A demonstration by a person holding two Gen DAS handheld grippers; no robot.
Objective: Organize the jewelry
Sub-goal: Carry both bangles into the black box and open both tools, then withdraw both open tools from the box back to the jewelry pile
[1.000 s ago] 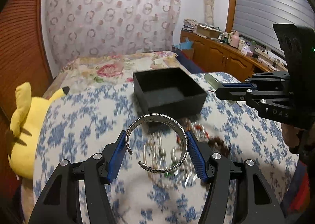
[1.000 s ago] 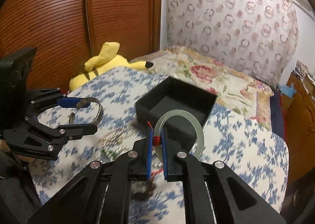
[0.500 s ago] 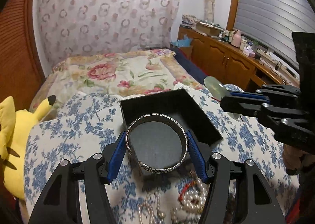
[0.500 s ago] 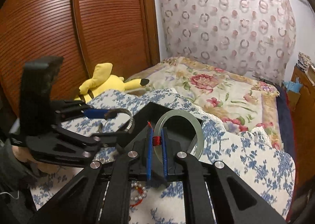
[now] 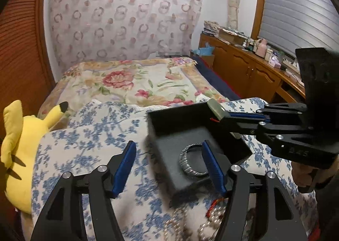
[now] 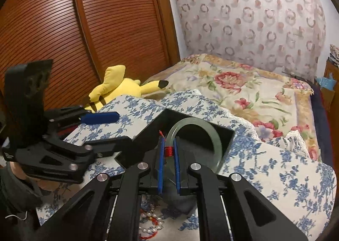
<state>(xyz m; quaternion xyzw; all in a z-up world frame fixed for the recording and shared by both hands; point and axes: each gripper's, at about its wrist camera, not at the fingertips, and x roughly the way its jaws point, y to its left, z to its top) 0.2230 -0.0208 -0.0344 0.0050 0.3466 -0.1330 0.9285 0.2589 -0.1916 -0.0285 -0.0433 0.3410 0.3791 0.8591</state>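
- L gripper [image 5: 169, 169]: fingers apart, have just been opening. Silver engraved cuff bracelet [image 5: 191, 163] now lies loose on the floor of the black square open-top box [image 5: 169, 122], between the blue pads but not pressed by them; looks close to or touching the R-side pad, can't tell which.
- R gripper [image 6: 168, 162]: fingers clamped on pale green jade bangle [image 6: 214, 137] at its red thread wrap. Bangle stands upright, hanging over the box opening, not yet down.
- Box sits on the blue-floral white cloth [image 6: 286, 169] covering the bed, soft base, no desk under it.
- Pile of pearl strands and red-cord pieces [image 5: 214, 219] left on the cloth near side of box, so task is prob partway.
- Risks, my read:
  - L pull-back: the near pad could snag the cuff and drag it up/out, or catch the box wall and shift the box on soft bedding.
  - Both grippers crowd the same box; R tip sits over the far-R corner in L view. Collision likely if L lifts while R descends.
  - Jade dropped from height onto the metal cuff = chip/crack risk. Lower it first, aim for the bare felt beside the cuff.
  - Thin edge grip on a smooth bangle, could swing or slip if moved fast.
- Yellow plush toy [image 5: 19, 145] at bed edge, well clear.
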